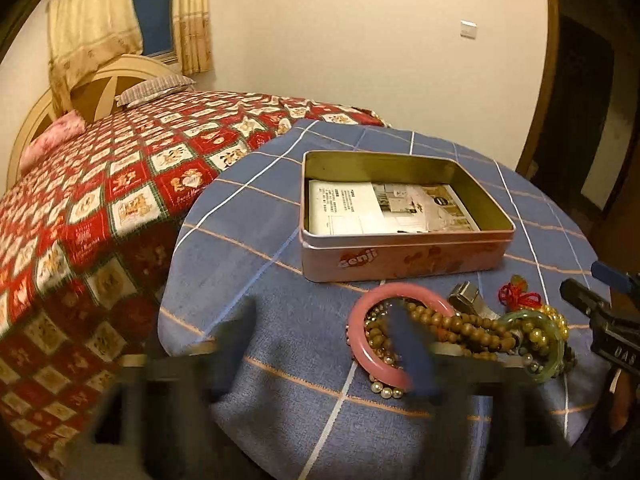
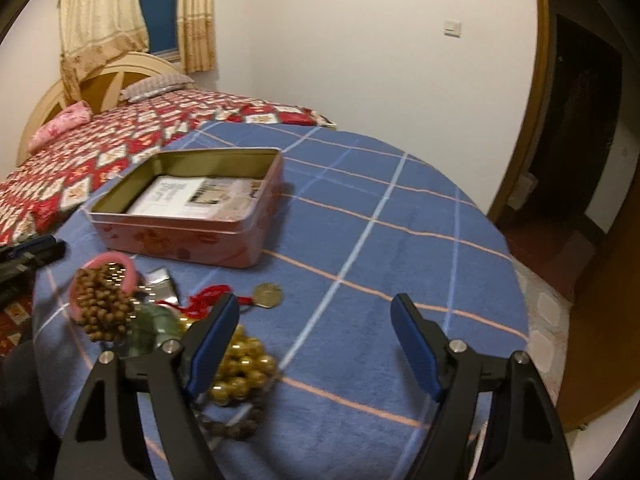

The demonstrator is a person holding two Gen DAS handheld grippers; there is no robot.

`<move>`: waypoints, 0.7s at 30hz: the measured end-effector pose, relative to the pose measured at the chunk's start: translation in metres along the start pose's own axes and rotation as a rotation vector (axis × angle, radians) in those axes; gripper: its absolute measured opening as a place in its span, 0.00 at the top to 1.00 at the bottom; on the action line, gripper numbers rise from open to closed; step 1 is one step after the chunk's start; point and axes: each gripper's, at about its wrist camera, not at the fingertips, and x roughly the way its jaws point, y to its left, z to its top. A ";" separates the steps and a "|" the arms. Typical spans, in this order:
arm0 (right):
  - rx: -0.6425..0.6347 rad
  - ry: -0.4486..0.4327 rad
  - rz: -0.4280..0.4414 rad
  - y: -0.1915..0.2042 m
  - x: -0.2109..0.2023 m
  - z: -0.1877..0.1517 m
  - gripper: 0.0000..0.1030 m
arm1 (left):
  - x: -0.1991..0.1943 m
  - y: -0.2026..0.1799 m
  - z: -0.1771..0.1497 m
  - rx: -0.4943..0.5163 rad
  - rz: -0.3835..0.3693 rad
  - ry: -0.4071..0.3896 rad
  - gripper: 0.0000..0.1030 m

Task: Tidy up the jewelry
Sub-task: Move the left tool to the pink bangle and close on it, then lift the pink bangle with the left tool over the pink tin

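I saw the round table (image 2: 360, 240) with its blue checked cloth, and the pink tin (image 1: 400, 256) sat near the middle of it. To the right of the tin the cloth was bare out to the curved edge — lots of room there. Left of the tin, past the table edge, was the bed (image 1: 100, 200). The tin had no lid on, and only printed papers (image 1: 380, 208) lay flat inside. The jewelry pile (image 1: 460, 328) lay in front of the tin, with a pink bangle (image 1: 360, 344) among brown beads. My left gripper (image 1: 320, 344) was blurry, with fingers spread apart over the bangle and gripping nothing. My right gripper (image 2: 314, 320) was spread wide too — nothing between its fingers.
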 end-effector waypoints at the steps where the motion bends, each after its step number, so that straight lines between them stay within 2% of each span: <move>1: -0.007 -0.001 0.000 0.002 0.000 0.000 0.22 | 0.000 -0.001 0.000 0.003 -0.007 -0.002 0.28; 6: -0.005 0.004 -0.002 0.001 0.003 -0.002 0.22 | 0.010 -0.003 -0.003 0.017 -0.028 0.028 0.30; 9: 0.002 0.009 -0.004 0.000 0.004 -0.003 0.22 | 0.022 -0.010 -0.006 0.037 -0.067 0.077 0.55; 12: -0.006 0.015 -0.004 0.003 0.005 -0.005 0.22 | 0.028 -0.017 -0.011 0.058 -0.107 0.098 0.64; 13: -0.009 0.017 -0.002 0.004 0.006 -0.005 0.22 | 0.028 -0.018 -0.011 0.059 -0.116 0.099 0.75; 15: -0.015 0.019 -0.001 0.006 0.006 -0.007 0.22 | 0.027 -0.017 -0.009 0.053 -0.120 0.098 0.89; 21: -0.015 0.007 -0.007 0.003 0.003 -0.005 0.22 | 0.002 -0.019 -0.001 0.071 -0.148 0.031 0.91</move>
